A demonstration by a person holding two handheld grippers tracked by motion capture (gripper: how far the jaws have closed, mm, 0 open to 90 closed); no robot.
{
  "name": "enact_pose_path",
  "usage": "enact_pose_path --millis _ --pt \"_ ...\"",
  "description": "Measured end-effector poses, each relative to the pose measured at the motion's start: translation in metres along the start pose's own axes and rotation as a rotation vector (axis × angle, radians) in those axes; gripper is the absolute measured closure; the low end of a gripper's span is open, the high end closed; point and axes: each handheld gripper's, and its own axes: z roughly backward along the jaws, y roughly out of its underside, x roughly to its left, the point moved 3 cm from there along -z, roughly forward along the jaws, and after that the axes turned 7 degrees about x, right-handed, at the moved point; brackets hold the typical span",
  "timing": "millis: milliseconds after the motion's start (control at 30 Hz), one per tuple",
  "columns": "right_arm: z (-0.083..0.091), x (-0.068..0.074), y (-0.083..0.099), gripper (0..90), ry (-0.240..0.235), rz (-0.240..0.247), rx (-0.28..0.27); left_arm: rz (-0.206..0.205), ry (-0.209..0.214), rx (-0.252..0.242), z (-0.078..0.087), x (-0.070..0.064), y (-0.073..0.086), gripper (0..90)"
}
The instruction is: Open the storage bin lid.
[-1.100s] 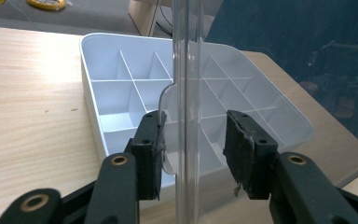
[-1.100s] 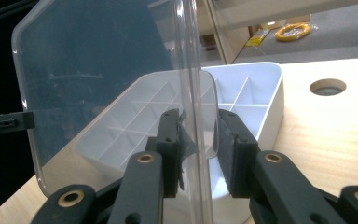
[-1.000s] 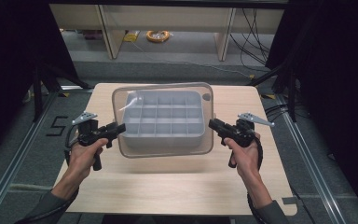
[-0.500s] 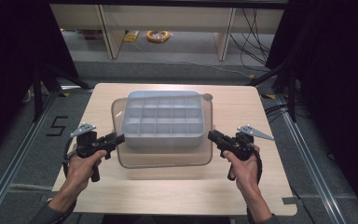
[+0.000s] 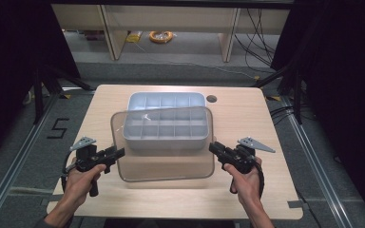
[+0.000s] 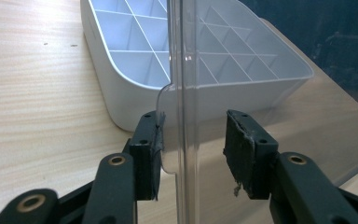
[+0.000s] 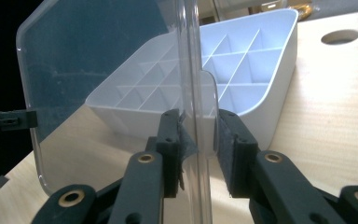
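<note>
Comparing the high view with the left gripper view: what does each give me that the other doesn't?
High view alone: both hands, the right gripper at the clear lid's right edge, the table's full outline and cable hole. Left gripper view alone: the lid's edge tab between the left gripper's pads, a gap showing on one side. Both: the lid off the white divided tray, whose compartments look empty.

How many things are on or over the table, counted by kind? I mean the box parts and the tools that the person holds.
White divided trays: 1, the tray resting on the table.
Clear lids: 1, the lid held off the tray at its two short edges.
Grippers: 2, the left gripper and the right gripper.
Total: 4.
</note>
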Motion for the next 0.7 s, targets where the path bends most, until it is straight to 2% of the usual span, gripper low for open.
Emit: enact_pose_path --millis 33,67,200,267,300,433,500,700 --pt "0.001 0.002 0.002 72.5 0.001 -0.023 0.013 -0.003 0.001 0.002 0.001 0.0 0.001 57.2" --pt "0.002 0.002 0.003 72.6 -0.021 -0.023 0.005 -0.005 0.006 -0.001 0.001 -0.001 0.002 57.3" --pt "0.004 0.001 0.01 72.9 -0.02 -0.025 0.005 -0.008 0.001 0.0 0.005 -0.004 0.004 57.4" --pt "0.01 0.005 0.013 73.1 -0.033 -0.046 0.003 -0.012 0.007 -0.003 0.008 -0.006 0.006 57.4" --pt "0.011 0.004 0.014 73.4 -0.024 -0.034 -0.004 -0.014 0.011 0.002 0.009 -0.007 0.008 57.5" --pt "0.019 0.008 0.018 73.6 -0.031 -0.048 -0.003 -0.001 0.024 0.009 0.01 -0.009 0.013 57.5" --pt "0.021 0.008 0.022 73.7 -0.032 -0.039 -0.009 -0.001 0.027 0.015 0.01 -0.01 0.016 57.5" --pt "0.023 0.007 0.033 73.9 -0.034 -0.054 0.019 -0.001 0.025 0.026 0.009 -0.009 0.02 57.7"
